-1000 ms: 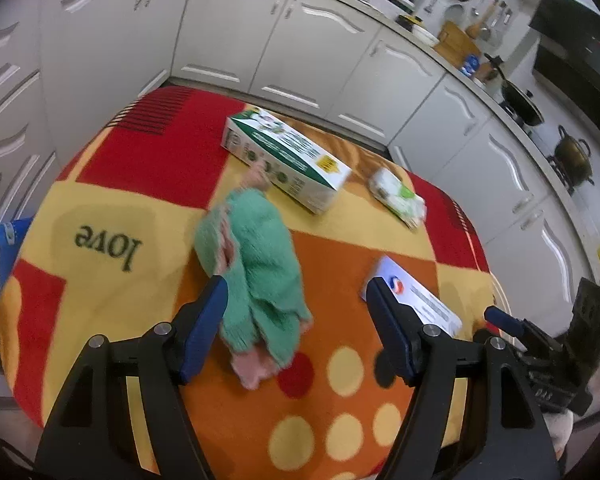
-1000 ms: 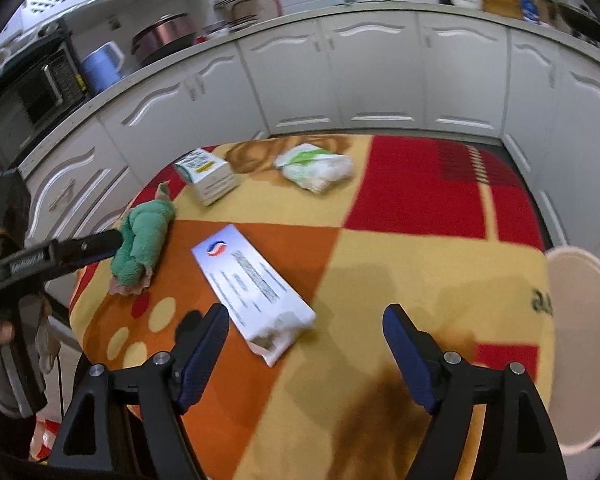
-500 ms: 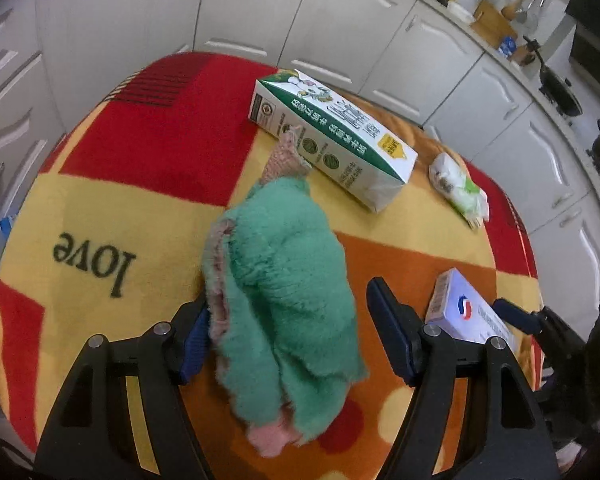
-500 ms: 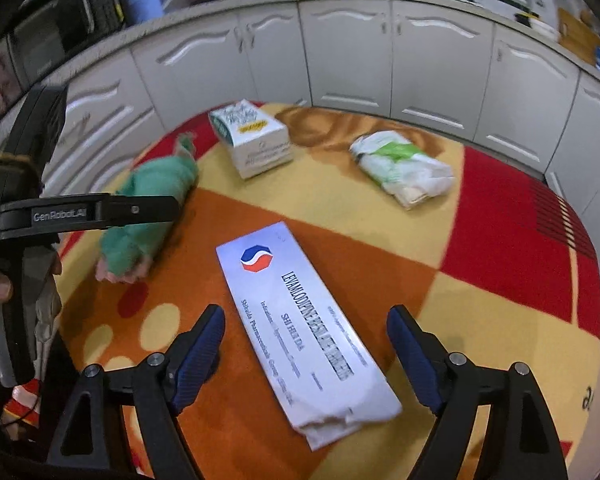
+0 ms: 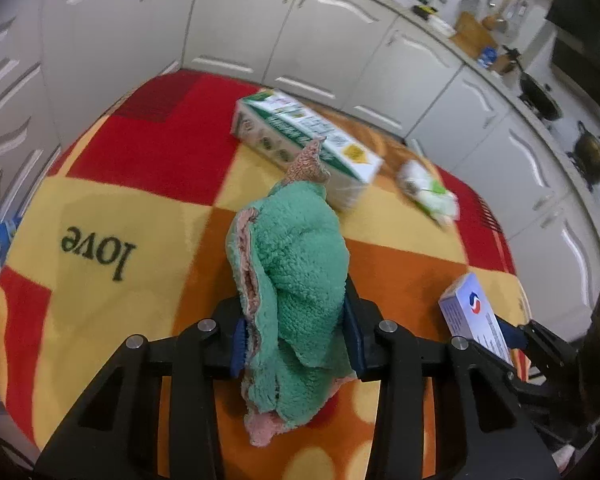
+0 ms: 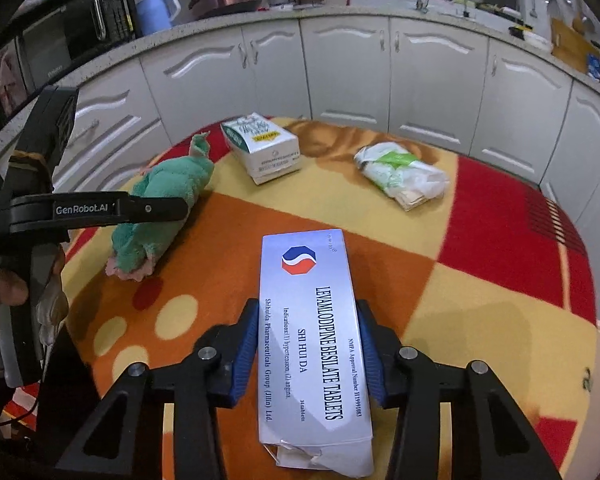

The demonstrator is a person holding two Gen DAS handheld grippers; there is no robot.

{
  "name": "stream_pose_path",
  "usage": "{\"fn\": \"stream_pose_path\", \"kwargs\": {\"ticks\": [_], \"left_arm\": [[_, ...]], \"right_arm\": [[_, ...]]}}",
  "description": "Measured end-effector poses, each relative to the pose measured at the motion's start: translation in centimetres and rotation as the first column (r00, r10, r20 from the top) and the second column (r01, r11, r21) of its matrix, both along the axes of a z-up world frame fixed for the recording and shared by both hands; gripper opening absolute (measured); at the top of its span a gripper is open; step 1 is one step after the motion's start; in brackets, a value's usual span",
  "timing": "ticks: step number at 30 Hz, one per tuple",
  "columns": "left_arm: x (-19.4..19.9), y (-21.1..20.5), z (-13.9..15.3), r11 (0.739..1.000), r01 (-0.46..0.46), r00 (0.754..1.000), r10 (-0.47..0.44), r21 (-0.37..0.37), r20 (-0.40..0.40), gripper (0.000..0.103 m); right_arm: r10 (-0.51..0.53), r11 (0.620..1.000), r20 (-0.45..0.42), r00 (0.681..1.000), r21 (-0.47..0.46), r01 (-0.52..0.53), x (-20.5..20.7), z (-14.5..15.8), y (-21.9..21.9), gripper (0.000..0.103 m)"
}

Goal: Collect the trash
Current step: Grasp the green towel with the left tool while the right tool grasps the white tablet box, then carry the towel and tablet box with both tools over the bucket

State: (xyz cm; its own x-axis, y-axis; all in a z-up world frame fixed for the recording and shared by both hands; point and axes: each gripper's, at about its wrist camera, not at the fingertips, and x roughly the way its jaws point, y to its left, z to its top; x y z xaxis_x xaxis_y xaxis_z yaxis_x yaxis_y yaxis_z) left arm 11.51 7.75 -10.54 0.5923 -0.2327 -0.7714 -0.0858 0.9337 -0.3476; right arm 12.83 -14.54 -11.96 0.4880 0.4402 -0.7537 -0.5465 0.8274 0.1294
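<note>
The left hand-held gripper [image 5: 296, 334] has its jaws closing on a crumpled green cloth [image 5: 296, 264] with pink edging, both blue pads pressed into the fabric on either side, so the cloth bulges up and forward between them. The right hand-held gripper [image 6: 308, 350] is also closing its jaws, with a long white tablet box [image 6: 312, 344] lying lengthwise between them and the blue pads right against its two long sides; the box's near end is torn open. Everything rests on a counter covered by a red, yellow and orange fleece blanket [image 5: 140, 168] with the word "love" on it. Taking the green cloth as the landmark: a green-and-white carton [image 5: 306, 142] lies on its side just beyond the cloth's far tip, a crumpled white-and-green wrapper [image 5: 428, 194] lies beyond and to the right of it, past the carton, and the tablet box sits well to its right. In the right wrist view a person's hand [image 6: 4, 284] holds the left tool's handle beside the cloth.
</note>
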Motion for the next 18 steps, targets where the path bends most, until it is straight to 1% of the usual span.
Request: {"fn": "stream_pose_path", "kwargs": {"ticks": [7, 13, 18], "left_arm": [[-2.1, -4.4, 2.8, 0.995, 0.089, 0.993, -0.093, 0.053, 0.068, 0.037], [-2.4, -7.6, 3.8, 0.988, 0.132, 0.987, -0.139, 0.077, 0.085, 0.037], [-2.5, -9.2, 4.2, 0.984, 0.157, 0.982, -0.165, 0.089, 0.092, 0.037]], "right_arm": [[-0.073, 0.996, 0.025, 0.997, 0.052, 0.071, -1.8, 1.8, -2.9, 0.045], [-0.125, 0.991, 0.054, 0.991, 0.064, 0.121, -3.1, 3.2, -5.3, 0.045], [-0.169, 0.984, 0.07, 0.983, 0.074, 0.164, -3.9, 3.9, -7.0, 0.045]]}}
